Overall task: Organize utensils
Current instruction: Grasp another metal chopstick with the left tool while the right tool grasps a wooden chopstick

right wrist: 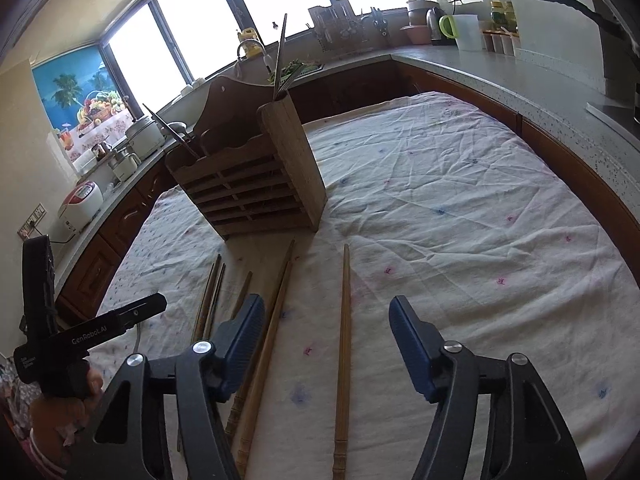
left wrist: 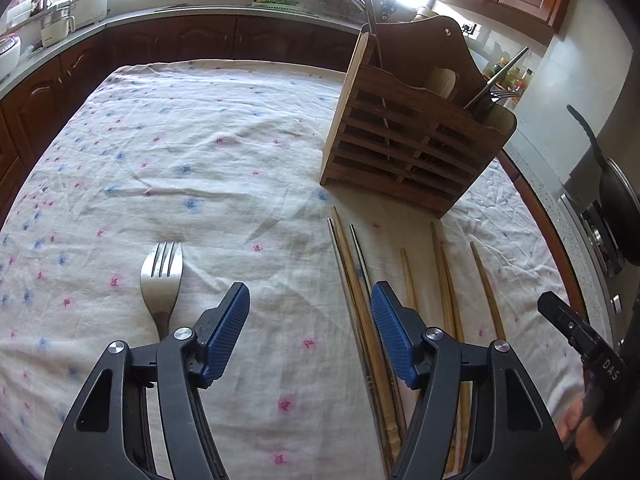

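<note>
Nearest my left camera: the left gripper (left wrist: 310, 304), blue ribbed pads spread wide, nothing between them, bare cloth under the gap. My right gripper (right wrist: 326, 316) is likewise released and empty, hovering over the chopsticks.

Just left of the left fingers lies one silver metal fork (left wrist: 161, 280), tines pointing away from me, alone on the white floral tablecloth (left wrist: 180, 160). Plenty of open cloth left of and beyond the fork, up to the far table edge by the dark wood cabinets (left wrist: 168, 40).

Loose wooden and metal chopsticks (left wrist: 352, 272) lie roughly parallel on the cloth in front of the slatted brown wooden utensil holder (left wrist: 404, 136), tips toward it, close to its base. I count about seven in the left view; some overlap under my fingers, so I can't be sure. In the right view one single wooden chopstick (right wrist: 344, 340) lies apart inside my open gap; a pair sits just under the left pad.

The holder stands upright toward the far side of the table. It already holds several metal utensils: handles and a fork head stick out at both ends, exact number unclear. Right of the holder the cloth is wide open up to the grey speckled countertop (right wrist: 520, 76).
</note>
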Available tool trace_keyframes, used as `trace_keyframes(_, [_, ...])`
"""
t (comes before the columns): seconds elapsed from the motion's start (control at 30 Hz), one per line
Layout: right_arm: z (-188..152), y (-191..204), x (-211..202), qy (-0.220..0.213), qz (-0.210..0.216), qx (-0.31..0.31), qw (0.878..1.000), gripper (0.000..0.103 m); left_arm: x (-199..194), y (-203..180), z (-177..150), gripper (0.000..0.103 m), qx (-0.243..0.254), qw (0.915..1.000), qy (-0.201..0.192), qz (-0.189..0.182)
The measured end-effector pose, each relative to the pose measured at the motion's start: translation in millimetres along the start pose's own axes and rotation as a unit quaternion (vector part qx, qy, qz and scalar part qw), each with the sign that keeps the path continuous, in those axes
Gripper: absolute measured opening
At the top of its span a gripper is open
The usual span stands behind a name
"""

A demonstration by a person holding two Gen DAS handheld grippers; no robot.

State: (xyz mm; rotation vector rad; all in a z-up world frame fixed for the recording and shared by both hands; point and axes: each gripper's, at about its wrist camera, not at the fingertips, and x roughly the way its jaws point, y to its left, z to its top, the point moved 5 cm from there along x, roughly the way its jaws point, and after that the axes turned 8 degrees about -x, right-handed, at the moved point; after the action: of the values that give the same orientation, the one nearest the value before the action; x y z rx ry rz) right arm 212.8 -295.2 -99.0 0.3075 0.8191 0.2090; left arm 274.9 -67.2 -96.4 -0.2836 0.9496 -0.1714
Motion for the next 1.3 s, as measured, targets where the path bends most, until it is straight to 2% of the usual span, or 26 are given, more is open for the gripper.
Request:
trace_keyframes(0.07, [0.1, -1.7, 8.0, 0.011, -0.004, -0.004, 1.0, 0.039, 8.5, -4.1, 4.4, 0.058, 0.007, 0.9999, 0.006, 0.005])
trace_keyframes(0.13, [0.6, -2.9, 15.9, 0.021, -0.006, -0.006, 1.0, 0.033, 17.7, -7.8, 7.9, 0.053, 0.015, 0.9997, 0.011, 0.013])
trace_keyframes(0.37, [4.7, -8.5, 35.5, 0.037, -0.012, -0.007, 0.999, 0.033, 47.7, -13.0, 12.8, 0.039, 0.035, 0.9979, 0.039, 0.037])
trace_keyframes(0.63, [8.4, -13.1, 59.1, 0.062, -0.022, -0.016, 0.998, 0.028, 56.3, -17.3, 21.2, 0.038, 0.053, 0.9972, 0.034, 0.042])
trace_keyframes(0.7, [9.3, -10.6, 66.7, 0.069, -0.024, -0.025, 0.997, 0.027, 58.5, -18.1, 23.5, 0.026, 0.056, 0.9969, 0.038, 0.039])
trace_keyframes(0.8, [13.4, -6.3, 72.7, 0.071, -0.027, -0.038, 0.996, 0.027, 59.2, -14.1, 23.1, 0.016, 0.07, 0.9958, 0.039, 0.044])
trace_keyframes(1.13, [21.8, 5.7, 89.7, 0.077, -0.059, -0.093, 0.991, 0.027, 67.0, -30.8, 23.5, 0.013, 0.11, 0.9919, 0.03, 0.056])
trace_keyframes(1.2, [21.8, 7.7, 90.6, 0.079, -0.07, -0.106, 0.989, 0.02, 67.4, -33.9, 22.5, 0.008, 0.115, 0.9916, 0.026, 0.053])
trace_keyframes(1.23, [22.0, 6.8, 90.5, 0.079, -0.065, -0.102, 0.989, 0.01, 67.2, -34.3, 22.4, 0.008, 0.113, 0.992, 0.027, 0.05])
trace_keyframes(1.3, [23.3, 3.8, 89.2, 0.081, -0.054, -0.088, 0.991, 0.006, 62.4, -29.3, 20.1, 0.004, 0.102, 0.9935, 0.033, 0.039])
